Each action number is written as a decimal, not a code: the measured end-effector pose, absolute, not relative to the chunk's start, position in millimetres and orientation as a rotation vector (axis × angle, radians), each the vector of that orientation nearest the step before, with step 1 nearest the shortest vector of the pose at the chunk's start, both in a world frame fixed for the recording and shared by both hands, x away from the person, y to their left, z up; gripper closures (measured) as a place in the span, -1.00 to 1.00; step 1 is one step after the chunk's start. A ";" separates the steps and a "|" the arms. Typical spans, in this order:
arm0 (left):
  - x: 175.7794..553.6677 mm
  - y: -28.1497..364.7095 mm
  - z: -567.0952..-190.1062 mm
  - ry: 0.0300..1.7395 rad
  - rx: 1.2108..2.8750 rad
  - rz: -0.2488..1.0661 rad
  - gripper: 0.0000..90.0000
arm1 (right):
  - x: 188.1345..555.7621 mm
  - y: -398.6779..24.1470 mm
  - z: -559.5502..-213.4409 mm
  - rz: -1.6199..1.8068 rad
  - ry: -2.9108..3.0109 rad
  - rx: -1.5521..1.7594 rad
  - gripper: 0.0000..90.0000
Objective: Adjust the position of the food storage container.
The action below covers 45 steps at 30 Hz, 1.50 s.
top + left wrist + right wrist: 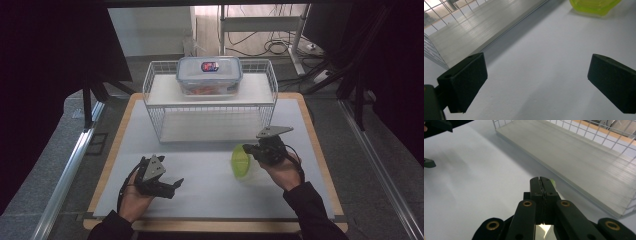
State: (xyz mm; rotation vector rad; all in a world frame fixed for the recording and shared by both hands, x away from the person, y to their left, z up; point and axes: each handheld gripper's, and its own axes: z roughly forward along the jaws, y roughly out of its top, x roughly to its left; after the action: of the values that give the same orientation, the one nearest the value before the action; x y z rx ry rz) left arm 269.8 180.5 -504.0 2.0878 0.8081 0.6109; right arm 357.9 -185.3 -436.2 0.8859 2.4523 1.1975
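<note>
A yellow-green plastic bowl [240,162] hangs tilted on its side just above the white mat, right of centre. My right gripper [251,151] is shut on its rim. In the right gripper view the jaws [544,182] are pressed together, with a sliver of the green rim [552,180] at their tip. My left gripper [174,187] rests low at the front left, open with nothing between its fingers. Its two black pads [464,82] stand wide apart over the mat, and the bowl [596,6] lies farther off beyond them.
A white wire rack [210,107] with two shelves stands at the back of the mat. A clear lidded container [209,75] with orange contents sits on its upper shelf. The lower shelf [584,162] is bare. The wooden table edge [320,150] frames the mat.
</note>
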 end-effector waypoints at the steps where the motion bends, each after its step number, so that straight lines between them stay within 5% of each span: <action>1: 269.9 180.5 -504.1 0.808 2.088 0.611 -0.95 | 358.1 -187.6 -436.3 1.193 2.446 0.891 0.99; 31: 270.7 177.6 -506.5 0.804 2.111 0.608 -0.94 | 385.5 -293.9 -478.1 1.046 2.251 1.245 0.97; 45: 270.2 179.2 -506.2 0.805 2.111 0.609 -0.94 | 385.3 -272.3 -513.7 1.039 2.443 1.250 0.97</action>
State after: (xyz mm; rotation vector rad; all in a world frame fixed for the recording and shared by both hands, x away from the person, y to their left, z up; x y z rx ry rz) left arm 270.2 179.2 -506.2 2.1107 0.8052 0.6089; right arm 385.3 -272.3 -513.7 1.2497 2.4434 1.0387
